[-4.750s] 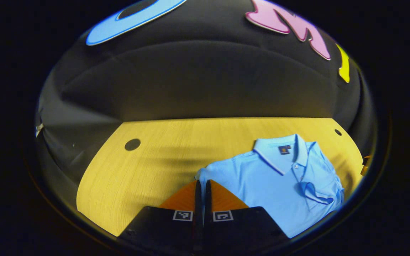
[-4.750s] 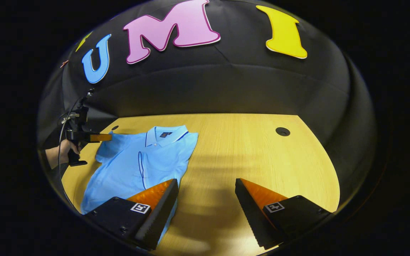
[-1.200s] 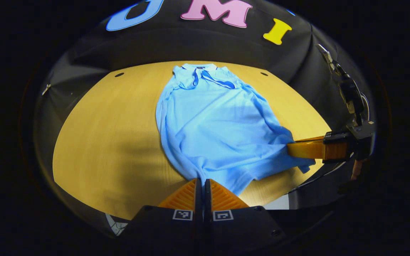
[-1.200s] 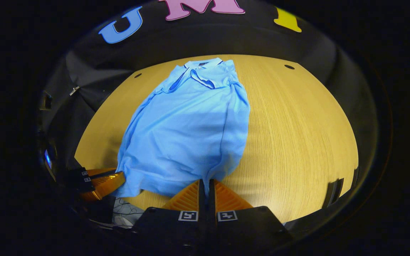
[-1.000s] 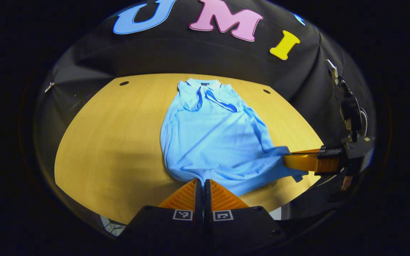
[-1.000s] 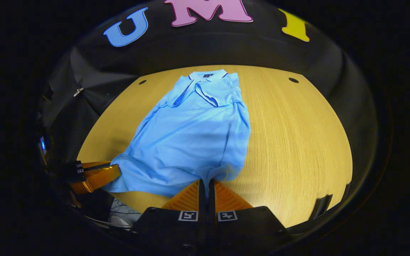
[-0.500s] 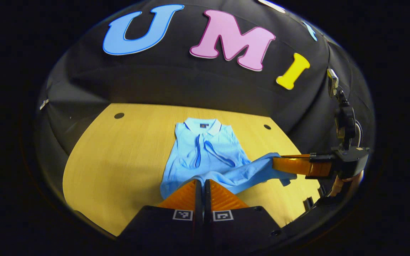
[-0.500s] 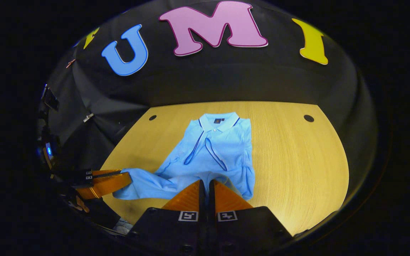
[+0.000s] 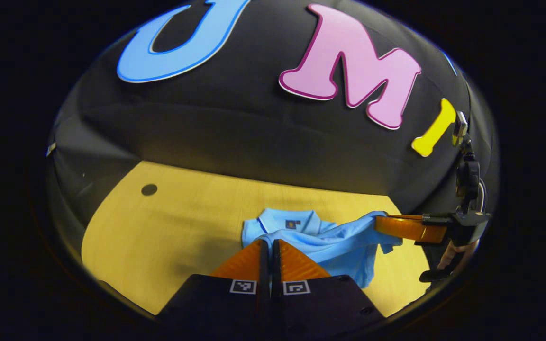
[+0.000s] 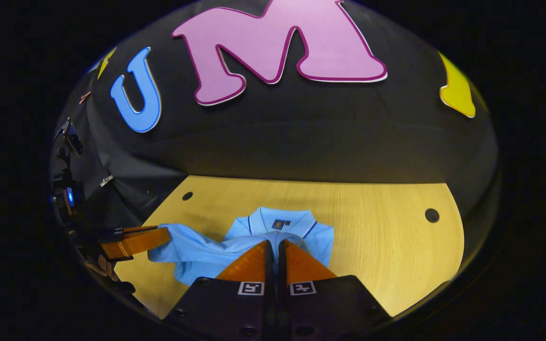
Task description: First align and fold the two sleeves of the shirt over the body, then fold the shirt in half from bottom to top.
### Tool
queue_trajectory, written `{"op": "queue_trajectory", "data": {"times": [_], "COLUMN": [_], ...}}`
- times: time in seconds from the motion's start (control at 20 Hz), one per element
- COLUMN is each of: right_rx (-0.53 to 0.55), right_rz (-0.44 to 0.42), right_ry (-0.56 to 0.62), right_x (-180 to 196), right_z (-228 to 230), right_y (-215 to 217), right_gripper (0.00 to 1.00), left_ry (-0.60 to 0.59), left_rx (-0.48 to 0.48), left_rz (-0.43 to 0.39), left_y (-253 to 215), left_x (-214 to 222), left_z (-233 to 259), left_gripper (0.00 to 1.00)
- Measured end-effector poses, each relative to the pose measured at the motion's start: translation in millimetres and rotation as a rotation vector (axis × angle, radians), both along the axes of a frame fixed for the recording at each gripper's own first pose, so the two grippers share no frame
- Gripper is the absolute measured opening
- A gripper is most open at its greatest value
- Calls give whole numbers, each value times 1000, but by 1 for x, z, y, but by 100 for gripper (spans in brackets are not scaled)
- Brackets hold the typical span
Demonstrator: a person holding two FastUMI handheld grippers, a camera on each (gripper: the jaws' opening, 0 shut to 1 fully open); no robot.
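A light blue polo shirt point(image 9: 344, 246) lies on the wooden table point(image 9: 168, 227), its collar point(image 9: 288, 221) toward the far wall. In the left gripper view my left gripper point(image 9: 269, 244) is shut on the shirt's bottom hem, lifted just short of the collar. My right gripper point(image 9: 381, 225) shows at the right, pinching the hem's other corner. The right gripper view shows my right gripper point(image 10: 275, 244) shut on the hem in front of the collar point(image 10: 280, 221). The shirt point(image 10: 197, 253) stretches left to the left gripper point(image 10: 161, 235). The lower body is hidden under the raised hem.
The table point(image 10: 386, 246) has small round holes point(image 9: 149, 189) point(image 10: 432, 215) point(image 10: 187, 195) near its far corners. The black cloth wall stands right behind the table. A hand point(image 9: 448, 253) holds the right gripper's handle past the table's right edge.
Both grippers have carried the shirt's bottom hem forward and up over the body toward the collar. Earlier still the right gripper was open and the shirt lay flat.
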State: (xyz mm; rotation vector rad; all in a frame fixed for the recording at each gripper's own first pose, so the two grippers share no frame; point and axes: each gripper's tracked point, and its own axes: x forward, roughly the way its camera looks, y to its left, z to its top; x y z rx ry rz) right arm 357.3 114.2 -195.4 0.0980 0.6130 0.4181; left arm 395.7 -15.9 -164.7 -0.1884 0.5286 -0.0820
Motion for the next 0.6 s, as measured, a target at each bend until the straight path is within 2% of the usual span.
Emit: {"op": "queue_trajectory", "data": {"times": [0.1, 0.15, 0.2, 0.25, 0.45, 0.5, 0.55, 0.6], "right_rx": [-1, 3, -3, -16, -43, -63, -101, -117], "right_rz": [-13, -24, -35, -56, -118, -127, -122, -109], "right_ry": [-18, -18, -17, -14, 43, 51, 30, 13], "right_x": [40, 61, 74, 90, 114, 116, 115, 115], "right_z": [-13, -26, -38, -57, -114, -124, -123, -121], "right_y": [3, 5, 3, -3, -18, -20, -24, -25], "right_gripper": [5, 5, 5, 5, 5, 7, 16, 14], "left_ry": [-6, -13, -19, -8, 9, 16, 13, 9], "left_rx": [11, 18, 46, 73, 112, 124, 138, 132], "left_rz": [-3, -3, -5, -15, -15, -2, 17, 26], "left_y": [3, 4, 9, 13, 12, 13, 20, 18], "left_x": [44, 62, 84, 99, 134, 138, 142, 139], "left_z": [-8, -16, -29, -47, -96, -104, -112, -110], "left_gripper": [6, 11, 6, 6, 7, 11, 39, 48]}}
